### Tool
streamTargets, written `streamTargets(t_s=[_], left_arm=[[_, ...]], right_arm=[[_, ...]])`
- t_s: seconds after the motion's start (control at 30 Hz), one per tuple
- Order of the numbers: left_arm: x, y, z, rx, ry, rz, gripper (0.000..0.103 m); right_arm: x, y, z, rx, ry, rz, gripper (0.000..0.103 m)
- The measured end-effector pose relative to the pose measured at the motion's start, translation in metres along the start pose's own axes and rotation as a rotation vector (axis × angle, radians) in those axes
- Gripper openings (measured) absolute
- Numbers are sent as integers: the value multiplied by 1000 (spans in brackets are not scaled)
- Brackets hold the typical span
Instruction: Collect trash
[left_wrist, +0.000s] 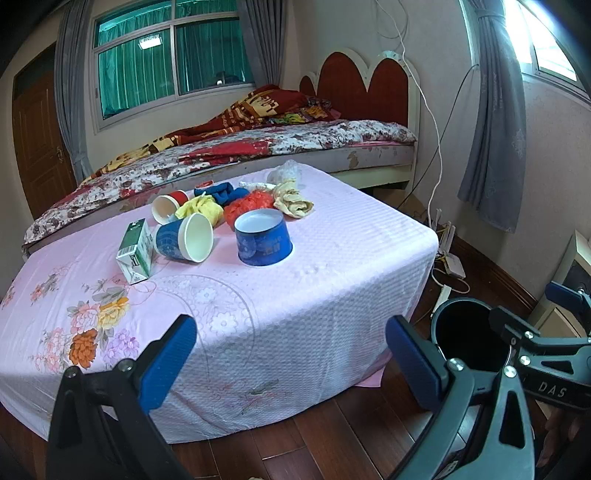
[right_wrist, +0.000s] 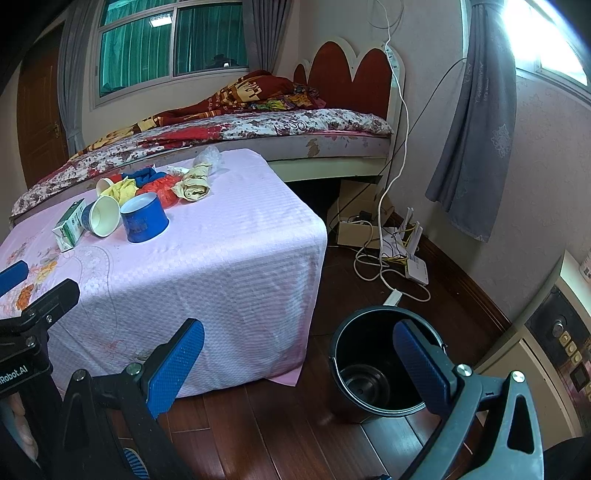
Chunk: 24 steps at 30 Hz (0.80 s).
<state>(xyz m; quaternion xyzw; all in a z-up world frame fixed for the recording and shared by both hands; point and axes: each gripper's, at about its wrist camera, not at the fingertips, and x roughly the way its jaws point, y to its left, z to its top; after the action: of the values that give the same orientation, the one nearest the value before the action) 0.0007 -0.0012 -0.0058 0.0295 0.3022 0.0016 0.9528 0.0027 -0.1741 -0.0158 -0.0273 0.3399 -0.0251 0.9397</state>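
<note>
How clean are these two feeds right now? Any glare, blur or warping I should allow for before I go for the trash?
Left wrist view: sharp, but the upper-right window is blown out; fisheye bends the table edges; dark vignette in the corners. Right wrist view: same window glares harder, washing out the curtain top; the black bin interior is dim; trash pile looks small and distant.

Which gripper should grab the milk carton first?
Probably the left gripper. It is open and faces the table, with the carton on its side. The right gripper, also open, sits nearer the bin on the floor.
</note>
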Motion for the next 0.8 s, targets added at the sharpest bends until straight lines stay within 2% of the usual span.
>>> streamTargets(t_s=[0.8], left_arm=[[1,0,-2,1,1,-2,102]], right_arm=[[0,1,0,-3,0,-1,103]])
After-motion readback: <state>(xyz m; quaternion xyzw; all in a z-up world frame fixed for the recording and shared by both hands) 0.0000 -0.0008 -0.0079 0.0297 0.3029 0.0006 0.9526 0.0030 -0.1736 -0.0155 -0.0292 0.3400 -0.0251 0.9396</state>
